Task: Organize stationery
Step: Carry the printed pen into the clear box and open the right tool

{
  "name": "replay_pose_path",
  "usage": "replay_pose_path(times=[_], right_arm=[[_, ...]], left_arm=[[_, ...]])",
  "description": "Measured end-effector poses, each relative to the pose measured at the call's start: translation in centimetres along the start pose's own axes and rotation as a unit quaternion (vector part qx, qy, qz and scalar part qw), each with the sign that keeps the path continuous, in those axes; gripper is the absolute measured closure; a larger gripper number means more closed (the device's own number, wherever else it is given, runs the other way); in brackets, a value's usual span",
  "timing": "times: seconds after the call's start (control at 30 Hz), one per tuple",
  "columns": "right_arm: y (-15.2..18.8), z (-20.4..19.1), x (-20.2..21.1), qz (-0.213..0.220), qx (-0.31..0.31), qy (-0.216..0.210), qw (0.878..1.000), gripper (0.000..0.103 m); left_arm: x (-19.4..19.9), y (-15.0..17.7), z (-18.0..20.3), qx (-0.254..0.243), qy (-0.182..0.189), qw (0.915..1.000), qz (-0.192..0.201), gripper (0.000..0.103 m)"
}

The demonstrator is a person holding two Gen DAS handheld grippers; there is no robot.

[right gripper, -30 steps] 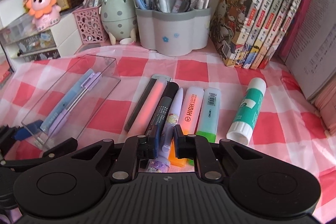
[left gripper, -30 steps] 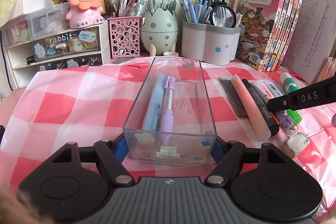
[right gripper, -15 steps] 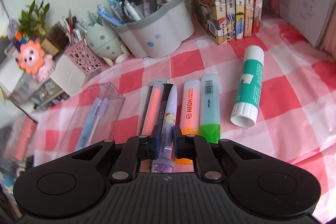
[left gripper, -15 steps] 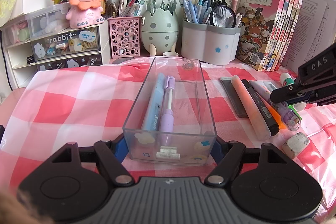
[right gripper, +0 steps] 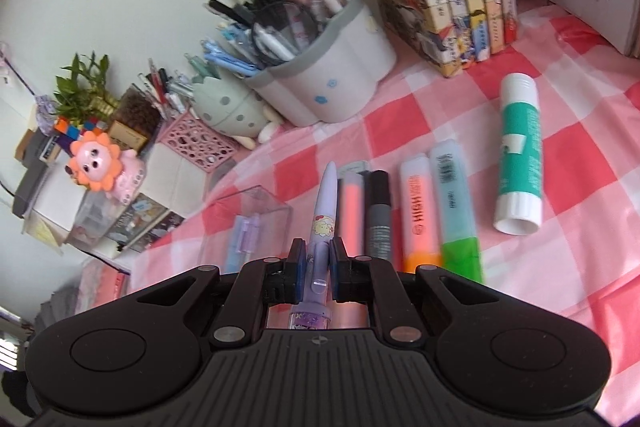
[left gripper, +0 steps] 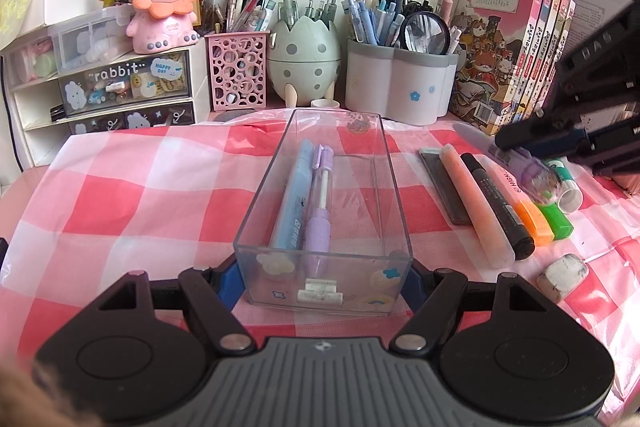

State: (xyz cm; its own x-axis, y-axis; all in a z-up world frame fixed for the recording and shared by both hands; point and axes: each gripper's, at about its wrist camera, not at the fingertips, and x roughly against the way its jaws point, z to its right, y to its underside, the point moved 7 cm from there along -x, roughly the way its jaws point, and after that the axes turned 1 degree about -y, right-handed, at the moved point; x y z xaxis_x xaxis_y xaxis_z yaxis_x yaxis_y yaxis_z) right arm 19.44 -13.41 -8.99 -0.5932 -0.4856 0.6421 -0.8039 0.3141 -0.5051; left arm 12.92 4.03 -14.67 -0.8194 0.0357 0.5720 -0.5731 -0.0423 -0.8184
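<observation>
My right gripper clamps the lilac pen, lifted clear of the table; next it must swing toward ten o'clock into the clear box, which my left gripper pinches steady.

"rabbit" on a drawer; "HIGH", partly blurred, on the orange highlighter; "DAS" on the right gripper.

At bottom centre the right gripper clamps a lilac pen, tip pointing up-frame, lifted off the checked desk. Right of it lie a coral highlighter, black marker, orange highlighter, green highlighter and glue stick. A clear box sits to the left.
</observation>
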Motion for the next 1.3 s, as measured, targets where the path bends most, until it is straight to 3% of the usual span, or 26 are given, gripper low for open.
replay_pose_path(times=[0.33, 0.57, 0.9, 1.3], right_arm=[[0.6, -4.9, -2.2, -0.037, -0.003, -0.048, 0.998, 0.094], [1.5, -6.5, -4.3, -0.046, 0.0, -0.027, 0.999, 0.094], [1.9, -7.2, -5.6, -0.026, 0.025, 0.027, 0.999, 0.094], [1.8, -7.3, -5.3, -0.025, 0.034, 0.023, 0.999, 0.089]], left_arm=[[0.0, 0.0, 0.0, 0.001, 0.0, 1.0, 0.0, 0.054], [0.0, 0.0, 0.0, 0.002, 0.002, 1.0, 0.001, 0.054], [0.0, 0.0, 0.1, 0.003, 0.006, 1.0, 0.002, 0.054], [0.0, 0.0, 0.2, 0.003, 0.007, 1.0, 0.002, 0.054]])
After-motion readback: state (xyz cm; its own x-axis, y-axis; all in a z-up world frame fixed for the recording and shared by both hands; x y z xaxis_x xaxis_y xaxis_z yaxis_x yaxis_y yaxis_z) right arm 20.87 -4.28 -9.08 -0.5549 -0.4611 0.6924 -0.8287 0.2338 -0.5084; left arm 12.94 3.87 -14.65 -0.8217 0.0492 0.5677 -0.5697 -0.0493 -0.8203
